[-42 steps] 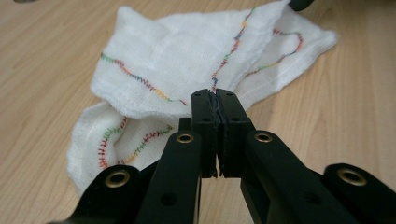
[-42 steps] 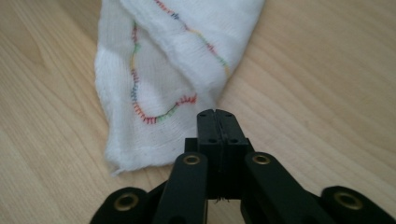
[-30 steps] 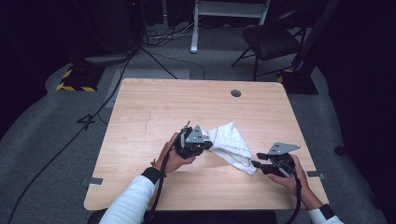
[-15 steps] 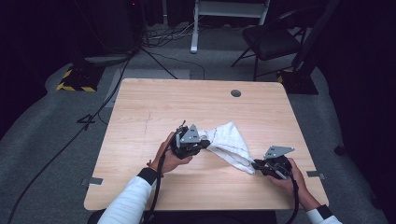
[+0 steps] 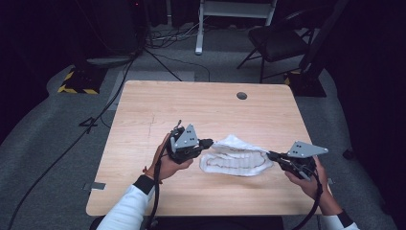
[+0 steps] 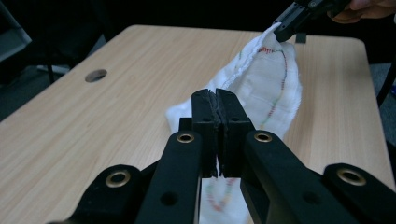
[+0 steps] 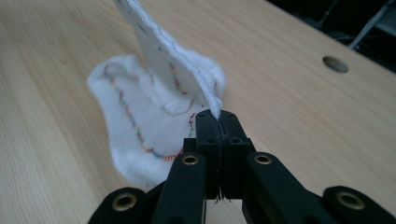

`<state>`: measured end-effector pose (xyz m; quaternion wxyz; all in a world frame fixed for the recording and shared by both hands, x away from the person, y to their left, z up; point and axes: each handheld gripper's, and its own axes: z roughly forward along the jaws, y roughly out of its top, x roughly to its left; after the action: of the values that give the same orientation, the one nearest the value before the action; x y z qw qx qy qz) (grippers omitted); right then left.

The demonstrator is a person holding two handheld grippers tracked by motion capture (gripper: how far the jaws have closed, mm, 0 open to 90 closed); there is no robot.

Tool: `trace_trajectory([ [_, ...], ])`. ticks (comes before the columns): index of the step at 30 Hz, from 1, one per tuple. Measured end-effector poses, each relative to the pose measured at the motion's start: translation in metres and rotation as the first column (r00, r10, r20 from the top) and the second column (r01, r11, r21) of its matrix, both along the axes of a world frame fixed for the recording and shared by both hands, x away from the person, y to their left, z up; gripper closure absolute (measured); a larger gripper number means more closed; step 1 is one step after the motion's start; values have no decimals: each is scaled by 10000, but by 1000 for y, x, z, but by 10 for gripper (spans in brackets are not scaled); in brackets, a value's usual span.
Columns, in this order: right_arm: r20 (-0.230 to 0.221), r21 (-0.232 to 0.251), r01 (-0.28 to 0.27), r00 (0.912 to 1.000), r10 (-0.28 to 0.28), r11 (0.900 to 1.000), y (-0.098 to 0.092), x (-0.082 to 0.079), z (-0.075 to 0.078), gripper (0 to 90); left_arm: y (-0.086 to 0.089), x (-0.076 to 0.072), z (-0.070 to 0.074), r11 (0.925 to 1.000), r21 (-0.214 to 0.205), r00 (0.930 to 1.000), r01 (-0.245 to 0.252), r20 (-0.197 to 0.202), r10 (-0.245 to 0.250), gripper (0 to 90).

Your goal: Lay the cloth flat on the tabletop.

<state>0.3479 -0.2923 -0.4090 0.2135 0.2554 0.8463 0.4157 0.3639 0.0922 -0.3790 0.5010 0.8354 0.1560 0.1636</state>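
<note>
A white cloth [image 5: 237, 158] with a multicoloured stitched line hangs between my two grippers over the wooden table [image 5: 201, 105], and its lower part rests on the tabletop. My left gripper [image 5: 210, 142] is shut on the cloth's left edge; in the left gripper view the jaws [image 6: 215, 100] pinch the hem of the cloth [image 6: 266, 79]. My right gripper [image 5: 270, 155] has just closed its jaws on the right corner. In the right gripper view its tips [image 7: 218, 119] press together on the hem, and the cloth [image 7: 140, 112] rises away from them. The right gripper [image 6: 287, 28] also shows far off in the left gripper view.
A round cable hole [image 5: 242, 96] sits near the table's far edge. Beyond the table stand a dark chair [image 5: 277, 40] and a white stand [image 5: 234, 9], with cables across the floor [image 5: 158, 52]. Bare wood lies on all sides of the cloth.
Both hands have risen and the right jaws have shut on the cloth's corner. The cloth's upper edge now stretches off the table between the grippers.
</note>
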Motion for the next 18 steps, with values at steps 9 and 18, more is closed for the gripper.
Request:
trace_trajectory([
  [9, 1192, 342, -435, 9921, 391, 9985, 3, -16, 55, 889, 16, -30, 34, 9997, 113, 9975, -224, 667, 216, 876],
  [18, 1523, -30, -180, 9882, 182, 9998, 12, -3, 78, 888, 20, -24, 56, 9971, 36, 9946, -760, 705, 756, 875],
])
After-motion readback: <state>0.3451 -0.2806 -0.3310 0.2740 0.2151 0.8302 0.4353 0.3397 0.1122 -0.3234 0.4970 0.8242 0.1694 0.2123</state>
